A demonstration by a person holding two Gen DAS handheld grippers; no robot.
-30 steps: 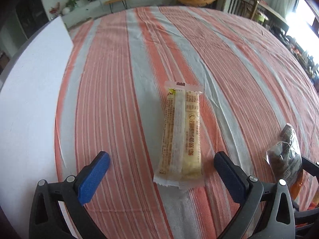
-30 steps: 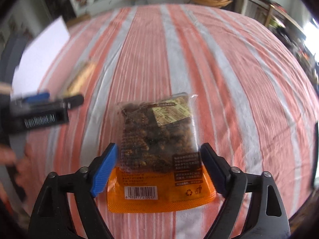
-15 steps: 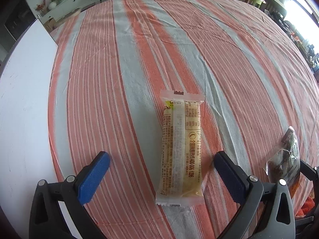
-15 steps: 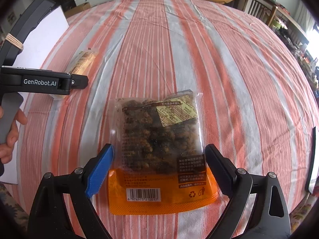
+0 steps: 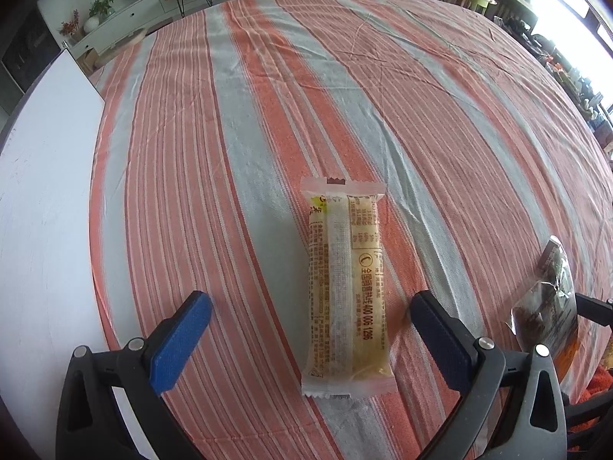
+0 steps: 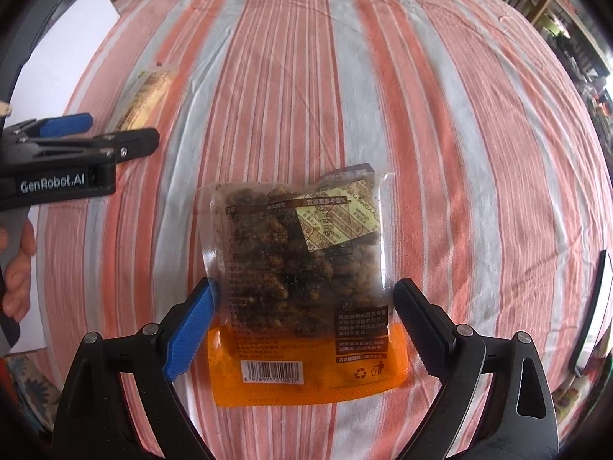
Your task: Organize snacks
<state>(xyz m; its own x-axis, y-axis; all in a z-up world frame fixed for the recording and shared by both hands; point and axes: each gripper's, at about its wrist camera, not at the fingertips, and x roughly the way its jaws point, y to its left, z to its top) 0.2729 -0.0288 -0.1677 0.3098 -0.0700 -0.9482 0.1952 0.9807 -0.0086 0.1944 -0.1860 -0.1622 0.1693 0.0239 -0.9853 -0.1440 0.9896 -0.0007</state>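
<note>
A long yellow snack bar point(image 5: 346, 287) in a clear wrapper lies flat on the striped tablecloth. My left gripper point(image 5: 309, 301) straddles its near half; the jaws are closing, with a gap on each side of the bar. A clear bag of dark brown snacks point(image 6: 299, 253) with an orange bottom lies further right. My right gripper point(image 6: 303, 287) stands open over that bag, its fingers at the two side edges. The right wrist view also shows the bar point(image 6: 147, 96) and the left gripper point(image 6: 120, 132) at the left.
A white board point(image 5: 42, 211) covers the table's left side. A person's hand point(image 6: 19, 268) holds the left gripper's handle. A dark flat object point(image 6: 592, 306) lies at the table's right edge. Chairs and furniture stand beyond the far edge.
The right gripper's jaws widened and it tipped further down over the bag. The left gripper's view shifted slightly around the bar, which stayed put on the cloth.
</note>
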